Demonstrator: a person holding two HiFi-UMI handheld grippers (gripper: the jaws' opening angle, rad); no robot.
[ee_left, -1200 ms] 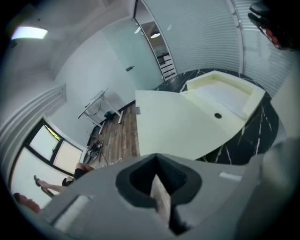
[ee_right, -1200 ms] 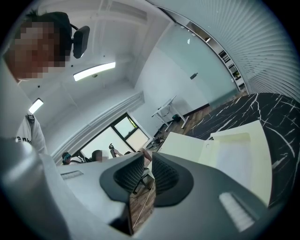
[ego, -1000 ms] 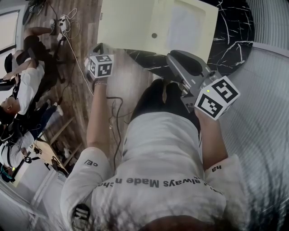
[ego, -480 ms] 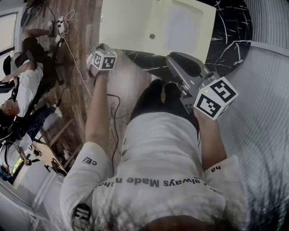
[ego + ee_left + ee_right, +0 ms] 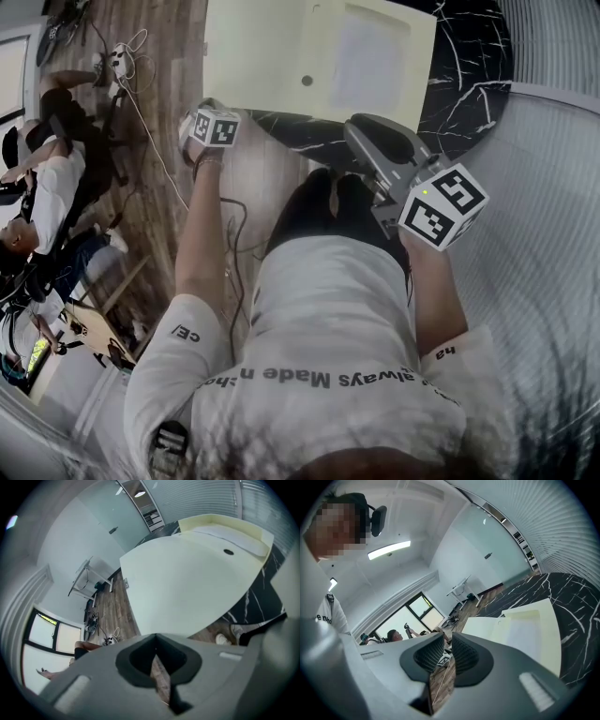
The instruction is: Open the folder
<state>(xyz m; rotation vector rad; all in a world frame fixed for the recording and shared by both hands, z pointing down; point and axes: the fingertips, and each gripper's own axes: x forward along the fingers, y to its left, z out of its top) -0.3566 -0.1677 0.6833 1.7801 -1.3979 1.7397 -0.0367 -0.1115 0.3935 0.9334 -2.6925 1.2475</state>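
The closed pale folder (image 5: 262, 47) lay long side across the frame's top on the black marble table (image 5: 469, 66), its near left corner just above your left gripper (image 5: 208, 120), jaws pinched together on nothing, while your right gripper (image 5: 356, 127) sat below its near edge, jaws narrowly parted and empty.

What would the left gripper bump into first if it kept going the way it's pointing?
Probably the folder. The left gripper aims at its near edge. Depth is hard to judge, so it might just miss the edge and go on to the floor.
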